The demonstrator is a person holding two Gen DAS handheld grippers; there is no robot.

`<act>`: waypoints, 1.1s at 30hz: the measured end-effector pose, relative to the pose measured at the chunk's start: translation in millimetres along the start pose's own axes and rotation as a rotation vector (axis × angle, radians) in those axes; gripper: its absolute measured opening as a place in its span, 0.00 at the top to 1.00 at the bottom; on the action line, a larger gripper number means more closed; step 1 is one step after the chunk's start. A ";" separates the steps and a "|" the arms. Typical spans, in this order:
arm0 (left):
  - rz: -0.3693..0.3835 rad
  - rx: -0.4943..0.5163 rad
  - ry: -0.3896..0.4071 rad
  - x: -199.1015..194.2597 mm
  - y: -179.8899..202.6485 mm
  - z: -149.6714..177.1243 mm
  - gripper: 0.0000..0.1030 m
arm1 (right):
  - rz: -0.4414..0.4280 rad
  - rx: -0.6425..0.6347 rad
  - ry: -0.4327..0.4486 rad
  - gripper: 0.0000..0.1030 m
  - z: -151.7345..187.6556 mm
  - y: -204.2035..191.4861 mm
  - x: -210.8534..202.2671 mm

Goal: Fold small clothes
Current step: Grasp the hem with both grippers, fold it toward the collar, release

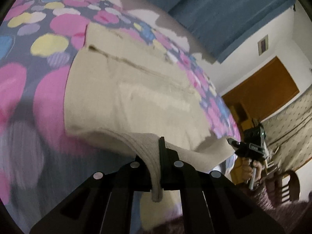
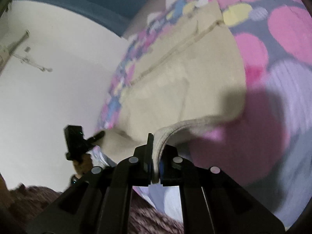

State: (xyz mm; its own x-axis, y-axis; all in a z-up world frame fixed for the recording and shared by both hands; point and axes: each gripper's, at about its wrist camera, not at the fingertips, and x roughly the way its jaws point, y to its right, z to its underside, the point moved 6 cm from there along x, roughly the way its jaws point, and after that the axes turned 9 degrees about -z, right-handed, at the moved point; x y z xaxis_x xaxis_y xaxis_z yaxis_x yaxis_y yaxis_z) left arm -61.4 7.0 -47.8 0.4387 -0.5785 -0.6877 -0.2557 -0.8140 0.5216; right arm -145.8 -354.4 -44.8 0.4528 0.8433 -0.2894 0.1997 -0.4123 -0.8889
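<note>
Both grippers clenched on beige garment (image 1: 124,97) hem: left gripper (image 1: 159,167), right gripper (image 2: 154,167), above bedspread (image 1: 48,44).

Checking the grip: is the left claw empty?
No, the left claw is shut on the ribbed edge of the beige garment.

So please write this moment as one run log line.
left gripper: shut on beige garment hem | right gripper: shut on hem | garment lies on dotted bedspread

The left gripper (image 1: 159,156) is clamped on the ribbed hem of a beige garment (image 1: 124,97) that lies spread over the bedsheet (image 1: 39,39) with coloured dots. At the garment's far corner, the right gripper (image 1: 232,143) pinches the same edge, held by a hand (image 1: 250,170).
</note>
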 end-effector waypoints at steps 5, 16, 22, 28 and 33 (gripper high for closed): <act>-0.035 -0.003 0.040 29.0 -12.6 -45.2 0.96 | -0.026 0.036 0.037 0.95 -52.8 18.3 13.4; -0.077 -0.010 -0.010 91.3 -47.1 -83.2 0.92 | 0.014 0.181 0.037 0.89 -109.4 88.6 63.2; -0.130 0.030 0.047 63.3 -48.7 -88.4 0.70 | -0.007 0.147 0.056 0.71 -119.7 83.3 56.5; -0.185 0.106 0.080 53.2 -53.5 -101.8 0.61 | 0.012 0.121 0.075 0.69 -129.3 86.2 45.5; -0.160 0.158 0.013 71.8 -56.2 -109.6 0.61 | 0.033 0.117 0.063 0.67 -130.8 91.8 48.6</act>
State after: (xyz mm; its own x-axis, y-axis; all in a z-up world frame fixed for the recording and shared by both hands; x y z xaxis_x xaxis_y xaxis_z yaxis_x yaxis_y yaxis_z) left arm 78.9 17.0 -71.1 0.4951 -0.4412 -0.7485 -0.3135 -0.8941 0.3197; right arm 8.2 -396.3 -94.0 0.5121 0.8051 -0.2992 0.0832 -0.3932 -0.9157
